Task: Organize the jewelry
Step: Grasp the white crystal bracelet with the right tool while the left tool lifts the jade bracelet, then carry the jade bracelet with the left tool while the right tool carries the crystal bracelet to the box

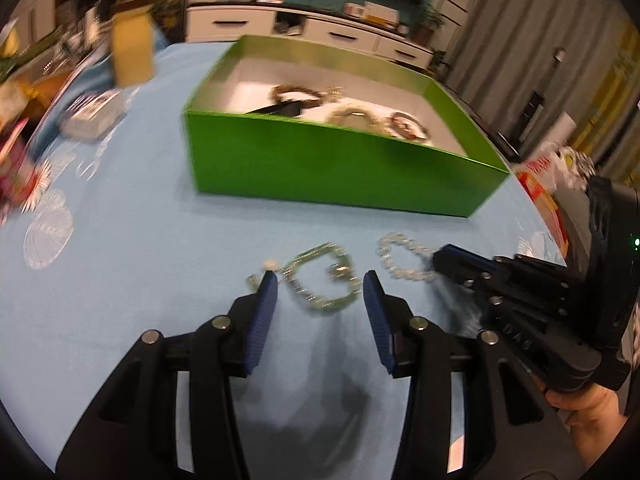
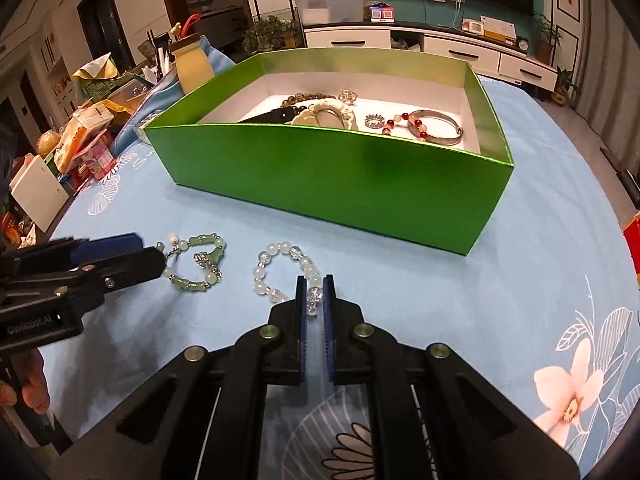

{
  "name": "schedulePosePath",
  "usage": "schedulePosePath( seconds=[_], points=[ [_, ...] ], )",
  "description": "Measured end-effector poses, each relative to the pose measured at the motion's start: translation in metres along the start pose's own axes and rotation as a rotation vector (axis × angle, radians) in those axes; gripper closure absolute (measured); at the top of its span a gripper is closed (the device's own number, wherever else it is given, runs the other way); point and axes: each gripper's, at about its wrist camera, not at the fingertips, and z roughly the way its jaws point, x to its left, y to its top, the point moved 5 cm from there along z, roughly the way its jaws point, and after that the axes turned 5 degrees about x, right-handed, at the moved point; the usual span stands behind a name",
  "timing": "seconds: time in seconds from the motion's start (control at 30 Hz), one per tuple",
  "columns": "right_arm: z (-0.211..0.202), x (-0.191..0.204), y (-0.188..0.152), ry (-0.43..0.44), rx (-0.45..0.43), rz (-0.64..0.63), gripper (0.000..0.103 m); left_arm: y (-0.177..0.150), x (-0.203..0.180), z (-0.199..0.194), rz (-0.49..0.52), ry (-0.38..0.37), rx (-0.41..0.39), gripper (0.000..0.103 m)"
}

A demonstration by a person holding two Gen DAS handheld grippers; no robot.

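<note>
Nearest to the right wrist camera, the right gripper [image 2: 314, 294] is clenched on the clear bead bracelet [image 2: 280, 272], its two blue pads pinching one faceted bead at the near edge of the loop while the rest of the ring lies flat on the blue tablecloth [image 2: 460, 320]. A strung loop like this should be light but limp, so it will likely sag and swing from that single bead once lifted; glassy round beads are slippery, and a grip across the cord between two beads, or over two beads at once, looks safer than one on a curved face. Just beside it to the left lies the green bead bracelet [image 1: 320, 280], with a small charm and a dangling pale bead that could catch. The left gripper [image 1: 320, 284] is released, its pads standing either side of that bracelet without pressing on it; the straighter green segments offer a flatter, steadier hold than the charm. Farther back stands the green box [image 2: 320, 184], open-topped, already holding a silver bangle [image 2: 438, 128], a red bead bracelet [image 2: 402, 120] and other pieces; its tall wall must be cleared.
</note>
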Motion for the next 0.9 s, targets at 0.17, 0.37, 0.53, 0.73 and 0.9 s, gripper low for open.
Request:
schedulePosePath(
  seconds=[0.17,0.37,0.53,0.73,0.9],
  points=[
    [-0.002,0.0,0.0,0.0,-0.01,0.003,0.096,0.004,-0.018,0.023,0.059,-0.024,0.062,0.068],
    [-0.004,-0.005,-0.003,0.006,-0.01,0.013,0.096,0.009,-0.023,0.041,0.082,0.01,0.087,0.079],
    [-0.006,-0.001,-0.003,0.015,-0.023,0.008,0.096,0.009,-0.016,0.042,0.051,-0.011,0.065,0.093],
    [-0.017,-0.003,-0.003,0.027,-0.051,0.015,0.096,0.009,-0.011,0.028,0.029,-0.026,0.034,0.094],
    [-0.035,-0.005,0.005,0.053,-0.094,0.035,0.096,0.016,-0.01,-0.002,0.011,-0.06,-0.02,0.1]
  ],
)
